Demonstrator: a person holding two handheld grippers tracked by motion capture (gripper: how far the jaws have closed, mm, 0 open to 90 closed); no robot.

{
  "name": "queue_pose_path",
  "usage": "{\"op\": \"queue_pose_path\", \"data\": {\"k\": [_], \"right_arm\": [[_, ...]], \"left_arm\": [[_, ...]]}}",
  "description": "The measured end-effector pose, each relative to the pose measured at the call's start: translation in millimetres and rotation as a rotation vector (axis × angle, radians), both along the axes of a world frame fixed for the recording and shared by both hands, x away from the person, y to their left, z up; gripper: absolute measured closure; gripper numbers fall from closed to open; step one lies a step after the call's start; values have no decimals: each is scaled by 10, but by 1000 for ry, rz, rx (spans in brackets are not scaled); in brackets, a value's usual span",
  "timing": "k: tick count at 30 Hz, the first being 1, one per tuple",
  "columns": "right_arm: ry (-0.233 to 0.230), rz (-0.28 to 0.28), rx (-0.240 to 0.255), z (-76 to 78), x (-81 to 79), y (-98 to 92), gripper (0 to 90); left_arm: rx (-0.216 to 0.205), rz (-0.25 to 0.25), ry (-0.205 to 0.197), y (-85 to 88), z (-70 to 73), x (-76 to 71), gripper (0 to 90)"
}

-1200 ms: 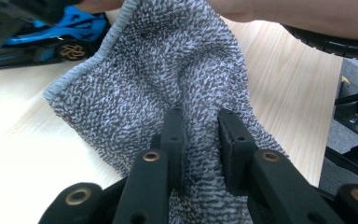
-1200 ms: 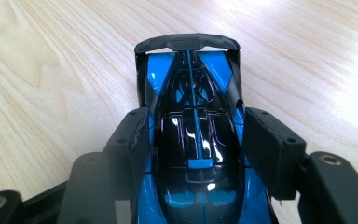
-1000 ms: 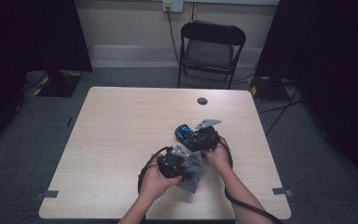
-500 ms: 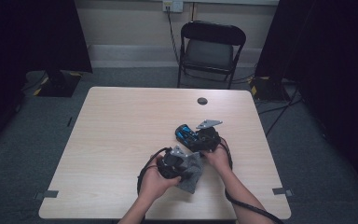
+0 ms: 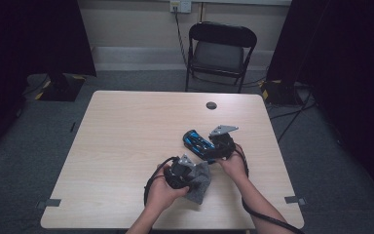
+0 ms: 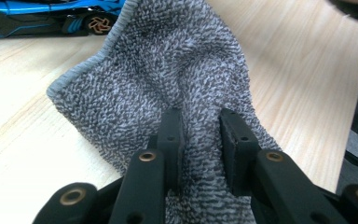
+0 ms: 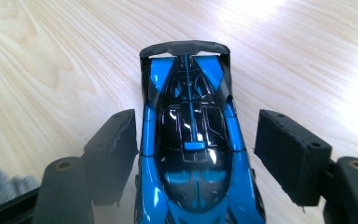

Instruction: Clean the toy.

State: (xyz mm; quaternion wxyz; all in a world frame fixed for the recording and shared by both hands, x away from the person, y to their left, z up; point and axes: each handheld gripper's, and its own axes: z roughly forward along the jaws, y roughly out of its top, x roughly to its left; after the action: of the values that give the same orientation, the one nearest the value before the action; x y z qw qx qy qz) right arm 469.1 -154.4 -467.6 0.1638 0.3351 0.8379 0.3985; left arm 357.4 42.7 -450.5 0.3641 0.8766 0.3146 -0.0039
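From above, your left gripper (image 5: 187, 171) pinches the cloth (image 5: 200, 184) near the table's (image 5: 126, 136) front edge; the car (image 5: 197, 141) lies just beyond, at your right gripper (image 5: 213, 148). The left gripper view shows the jaws clamped on cloth (image 6: 168, 79), the car (image 6: 46, 16) ahead-left. The right gripper view shows the car (image 7: 191, 140) lengthwise between jaws that have just been opening, now clear of it.

Dim room, bright tabletop, sharp close-ups

Toy car (image 5: 197, 142) on table (image 5: 126, 146), cloth (image 5: 200, 181) just before it, chair (image 5: 220, 48) behind table.
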Motion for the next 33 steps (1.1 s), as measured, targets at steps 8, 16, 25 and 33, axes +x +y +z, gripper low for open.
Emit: {"op": "queue_pose_path", "data": {"k": [8, 16, 25, 33], "right_arm": [[-10, 23, 18, 72, -113, -117, 287], [-9, 41, 28, 69, -195, -198, 287], [-7, 62, 42, 56, -321, -286, 292], [-24, 76, 51, 96, -409, -338, 301]], "left_arm": [[0, 73, -20, 141, 7, 41, 721], [-11, 105, -25, 60, -85, 93, 656], [-68, 103, -82, 108, 77, 119, 501], [-11, 136, -114, 166, 46, 508, 429]]}}
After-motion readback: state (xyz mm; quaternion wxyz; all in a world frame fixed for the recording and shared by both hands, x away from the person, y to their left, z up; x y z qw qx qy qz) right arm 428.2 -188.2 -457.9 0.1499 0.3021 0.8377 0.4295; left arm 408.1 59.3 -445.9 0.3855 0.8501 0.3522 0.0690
